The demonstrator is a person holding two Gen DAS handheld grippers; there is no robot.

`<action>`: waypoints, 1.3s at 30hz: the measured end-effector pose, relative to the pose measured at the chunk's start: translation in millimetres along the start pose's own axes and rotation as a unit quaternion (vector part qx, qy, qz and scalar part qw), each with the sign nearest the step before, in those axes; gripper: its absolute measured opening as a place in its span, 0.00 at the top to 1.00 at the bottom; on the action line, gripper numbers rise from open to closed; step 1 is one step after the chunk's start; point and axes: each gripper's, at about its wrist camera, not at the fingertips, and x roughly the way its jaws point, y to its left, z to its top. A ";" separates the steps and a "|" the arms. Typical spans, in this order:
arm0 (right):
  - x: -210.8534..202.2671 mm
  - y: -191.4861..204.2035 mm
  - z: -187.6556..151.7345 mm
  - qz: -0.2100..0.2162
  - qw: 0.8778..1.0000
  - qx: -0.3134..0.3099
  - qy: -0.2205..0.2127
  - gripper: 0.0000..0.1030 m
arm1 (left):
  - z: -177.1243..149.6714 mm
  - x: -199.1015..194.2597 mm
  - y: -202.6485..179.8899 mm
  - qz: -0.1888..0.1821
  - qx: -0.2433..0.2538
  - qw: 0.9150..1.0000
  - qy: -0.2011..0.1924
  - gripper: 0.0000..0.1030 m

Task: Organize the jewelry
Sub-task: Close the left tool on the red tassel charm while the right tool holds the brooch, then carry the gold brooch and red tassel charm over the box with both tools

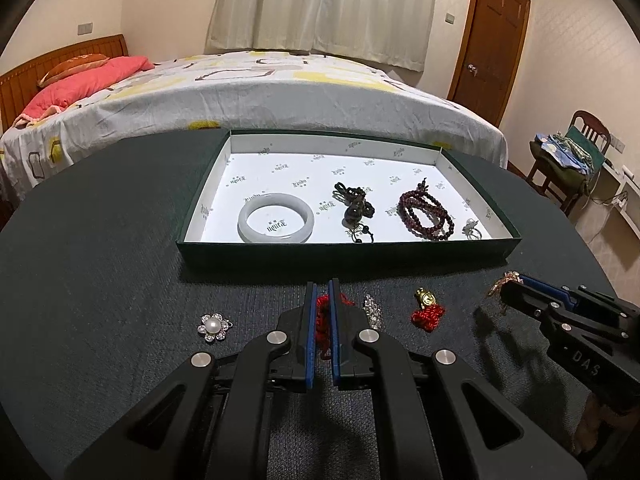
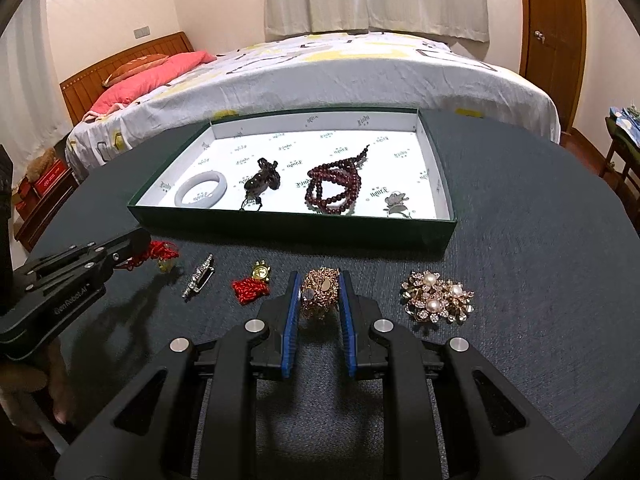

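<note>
Jewelry already sits in the shallow green box with its white printed lining: a smooth pale bangle, a dark carved pendant on cord, a coiled strand of round maroon beads and a small silver flower ring. On the dark textured tablecloth in front of the box, the left gripper is clamped narrow on a red knotted cord charm; the right gripper is closed against a gold filigree brooch; loose beside them lie a pearl flower pin, a rhinestone bar pin, a second red knot with a gold charm and a gold cluster brooch with three pearls.
</note>
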 end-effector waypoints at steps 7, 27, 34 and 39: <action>-2.4 -0.3 1.9 0.001 1.000 0.000 -0.003 0.82 | 1.5 -1.4 -0.6 0.001 0.002 1.000 -0.003 1.00; 0.6 -0.3 0.5 0.003 1.000 0.000 0.002 0.82 | 0.5 -1.1 1.2 0.000 -0.001 1.000 -0.003 1.00; 1.2 0.1 1.1 0.004 1.000 0.001 -0.001 0.82 | 4.1 -6.2 1.7 0.001 0.001 1.000 -0.010 1.00; -0.2 1.2 3.5 0.005 1.000 0.001 -0.004 0.82 | 8.4 -10.6 1.5 -0.001 0.001 1.000 -0.016 1.00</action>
